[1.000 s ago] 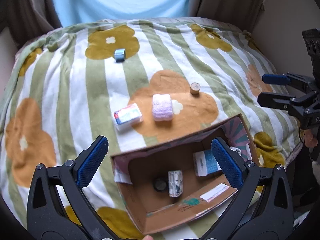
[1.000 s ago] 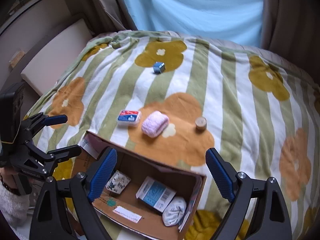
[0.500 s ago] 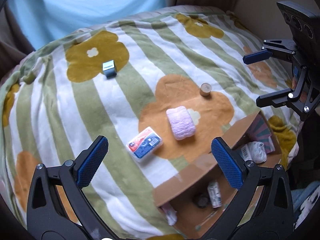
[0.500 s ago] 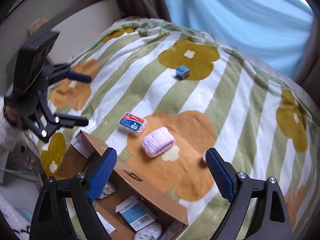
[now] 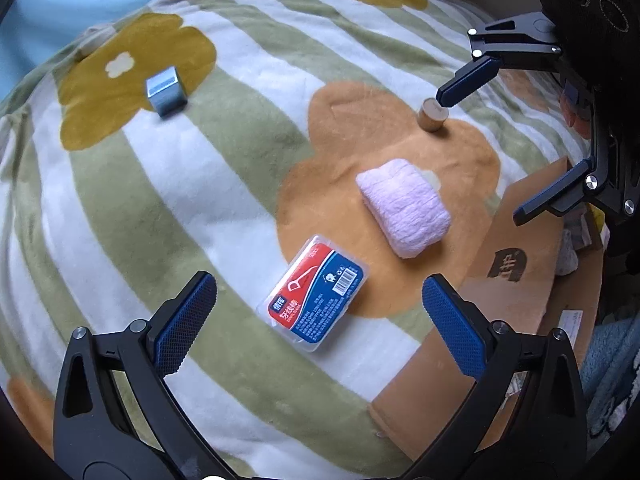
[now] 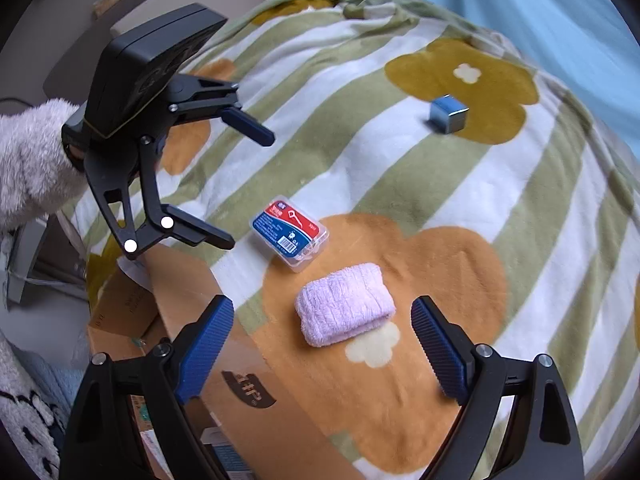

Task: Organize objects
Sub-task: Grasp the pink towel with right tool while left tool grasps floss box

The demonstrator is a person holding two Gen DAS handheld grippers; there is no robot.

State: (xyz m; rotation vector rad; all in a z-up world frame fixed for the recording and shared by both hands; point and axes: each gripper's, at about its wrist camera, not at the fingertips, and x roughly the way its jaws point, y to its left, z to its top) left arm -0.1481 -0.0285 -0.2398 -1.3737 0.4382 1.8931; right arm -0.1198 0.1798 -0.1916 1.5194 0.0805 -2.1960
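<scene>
On the flowered blanket (image 5: 120,220) lie a red-and-blue floss-pick box (image 5: 316,290) (image 6: 289,235), a folded pink towel (image 5: 402,208) (image 6: 344,304), a small wooden cylinder (image 5: 431,114) and a blue-grey cube (image 5: 166,91) (image 6: 448,114). A cardboard box (image 5: 512,280) (image 6: 248,384) stands at the blanket's near edge. My left gripper (image 5: 316,328) (image 6: 240,188) is open and empty, just short of the floss-pick box. My right gripper (image 6: 322,350) (image 5: 484,144) is open and empty, its jaws either side of the pink towel.
A light blue curtain (image 6: 560,20) hangs behind the bed. A pale wall panel (image 6: 80,40) runs along the left. The cardboard box holds several small packets, mostly hidden by its wall.
Both grippers have moved forward, off the cardboard box and over the blanket. The left now faces the floss-pick box and the right faces the pink towel. Both stay open.
</scene>
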